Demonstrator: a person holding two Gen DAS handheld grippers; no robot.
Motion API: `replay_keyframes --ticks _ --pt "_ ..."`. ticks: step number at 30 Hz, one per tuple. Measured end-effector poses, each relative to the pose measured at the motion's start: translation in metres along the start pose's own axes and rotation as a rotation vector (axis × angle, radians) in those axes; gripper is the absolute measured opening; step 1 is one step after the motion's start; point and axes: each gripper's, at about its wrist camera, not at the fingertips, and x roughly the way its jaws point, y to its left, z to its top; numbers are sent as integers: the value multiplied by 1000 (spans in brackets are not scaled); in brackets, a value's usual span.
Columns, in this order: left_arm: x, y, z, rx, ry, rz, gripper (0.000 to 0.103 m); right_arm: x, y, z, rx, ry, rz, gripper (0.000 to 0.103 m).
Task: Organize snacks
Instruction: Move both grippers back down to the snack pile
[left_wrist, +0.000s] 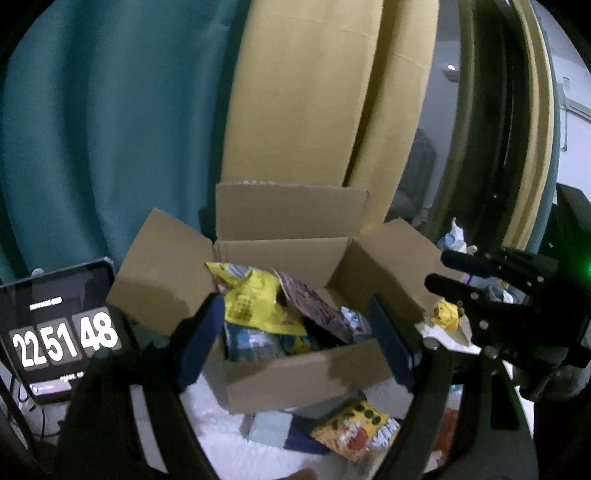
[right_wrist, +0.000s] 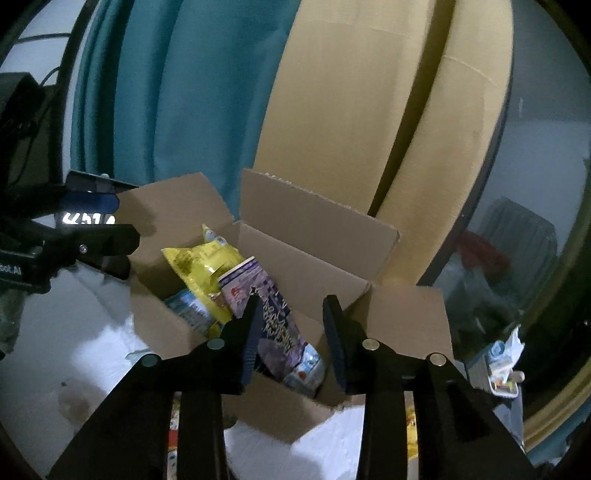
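An open cardboard box (left_wrist: 295, 373) stands on the white table, flaps spread. It holds a yellow snack bag (left_wrist: 255, 299), a purple packet (left_wrist: 314, 306) and blue-white packs (left_wrist: 251, 341). My left gripper (left_wrist: 295, 332) is open and empty, with one finger at each side of the box. My right gripper (right_wrist: 291, 321) is open and empty, hovering over the box (right_wrist: 295, 410) above the purple packet (right_wrist: 273, 325) beside the yellow bag (right_wrist: 207, 269). The right gripper also shows in the left wrist view (left_wrist: 439, 269), and the left gripper shows at the left in the right wrist view (right_wrist: 114, 218).
A yellow-orange snack bag (left_wrist: 354, 428) and a pale carton (left_wrist: 269, 424) lie in front of the box. A tablet showing a clock (left_wrist: 62, 332) stands left. A small yellow packet (left_wrist: 447, 312) lies right. Teal curtain (left_wrist: 110, 129) and large cardboard sheets (left_wrist: 314, 92) stand behind.
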Motion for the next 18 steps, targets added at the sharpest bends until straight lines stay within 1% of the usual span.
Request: replay_keyframes --ticks 9,18 --pt "-34 -9 -30 -9 10 -11 81 -41 8 -24 31 1 -3 41" --pt "-45 -20 -66 -20 66 -32 81 -65 11 -62 96 30 -5 43"
